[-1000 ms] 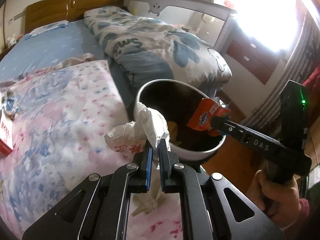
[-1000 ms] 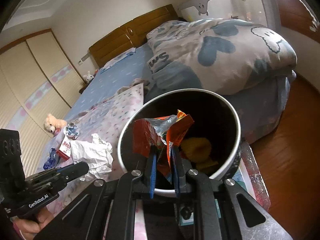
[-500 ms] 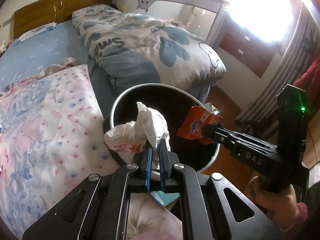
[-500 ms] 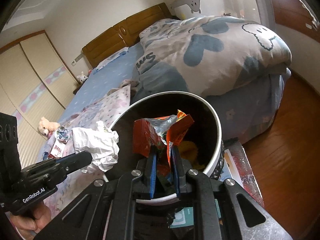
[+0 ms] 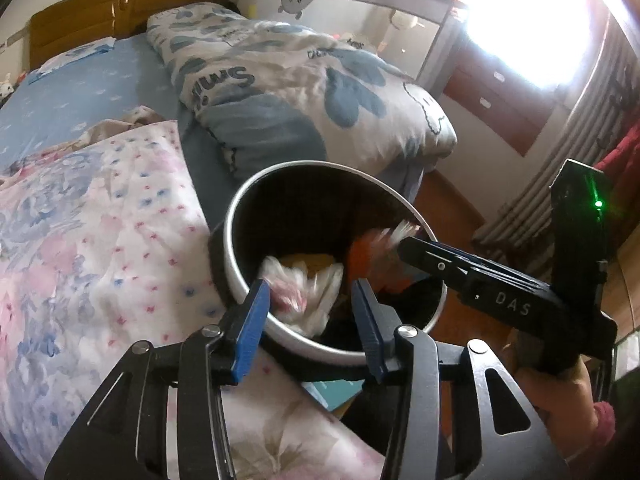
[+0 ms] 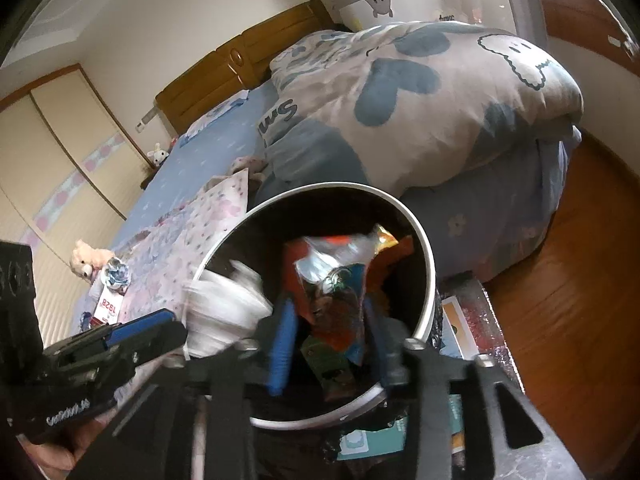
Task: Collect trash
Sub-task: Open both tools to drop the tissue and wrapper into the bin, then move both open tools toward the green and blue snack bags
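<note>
— Left gripper [image 5: 306, 312]: what is it doing?

— It is hanging over the near rim of the trash bin [image 5: 236, 264] with its blue pads [image 5: 250, 328] spread wide apart, gripping nothing. The crumpled tissue [image 5: 304, 292] is lying blurred between and just beyond the pads, inside the bin mouth, touching neither pad as far as I can tell.

— And the right gripper [image 6: 330, 332]?

— Its fingers are standing apart too, angled down into the bin from the near side. The orange snack wrapper [image 6: 340, 280] is sitting between them and ahead, inside the bin; the blur is hiding whether either pad is touching it.

— How much room is showing around them?

— The bin's white rim is curving close under both tools. Left of the left gripper, the floral quilt [image 5: 100, 240] is pressing right up against the bin wall. Far ahead, the folded blue-and-white duvet [image 5: 304, 92] is rising over the bin's far rim. To the right, wooden floor [image 6: 580, 280] is lying open.

— How are the two tools lying relative to each other?

— In the left wrist view the right tool is reaching in from the right across the rim, a hand [image 5: 560, 392] gripping its handle low at the right.
</note>
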`<state>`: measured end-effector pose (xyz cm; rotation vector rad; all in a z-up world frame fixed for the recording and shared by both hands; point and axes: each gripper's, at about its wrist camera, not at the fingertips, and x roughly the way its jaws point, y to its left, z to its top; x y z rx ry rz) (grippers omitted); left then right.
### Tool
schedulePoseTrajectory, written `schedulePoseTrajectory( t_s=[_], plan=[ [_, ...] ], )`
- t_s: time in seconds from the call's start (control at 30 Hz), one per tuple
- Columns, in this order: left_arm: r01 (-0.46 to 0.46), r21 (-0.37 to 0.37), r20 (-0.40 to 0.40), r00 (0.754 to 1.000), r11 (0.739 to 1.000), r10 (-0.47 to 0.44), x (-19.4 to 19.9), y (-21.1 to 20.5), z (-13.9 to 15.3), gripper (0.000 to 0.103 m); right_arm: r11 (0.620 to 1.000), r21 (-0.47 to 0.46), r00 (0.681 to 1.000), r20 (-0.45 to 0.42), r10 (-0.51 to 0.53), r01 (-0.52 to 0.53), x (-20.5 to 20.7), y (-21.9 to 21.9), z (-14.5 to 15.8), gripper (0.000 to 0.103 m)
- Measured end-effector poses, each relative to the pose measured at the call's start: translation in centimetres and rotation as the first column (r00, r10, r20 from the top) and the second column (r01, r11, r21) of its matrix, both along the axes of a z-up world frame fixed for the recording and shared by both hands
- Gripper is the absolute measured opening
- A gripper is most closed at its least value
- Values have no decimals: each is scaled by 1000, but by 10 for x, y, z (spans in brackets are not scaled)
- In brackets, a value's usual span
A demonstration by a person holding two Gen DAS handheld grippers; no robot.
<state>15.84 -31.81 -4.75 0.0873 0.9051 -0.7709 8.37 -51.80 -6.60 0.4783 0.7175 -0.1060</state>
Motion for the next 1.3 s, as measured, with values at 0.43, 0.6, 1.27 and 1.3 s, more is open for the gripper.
schedulePoseTrajectory(
  t_s=[0.43,0.6,1.27,1.3],
  plan=[
    [-155,6,-10,988,988,155,-16,80,-15,43,999,-6,998,50,37,-37,-10,39,13,73],
    [-231,10,7,973,973,231,-22,118,-15,43,996,-12,993,67,93,-92,-7,73,18,77],
    [-532,25,5,847,847,532,-34,288,-31,47,931,-38,931,37,363,-362,30,223,5,78],
    [-545,26,6,839,838,545,-34,296,-31,47,927,-37,926,36,375,-373,32,230,4,78]
  ],
)
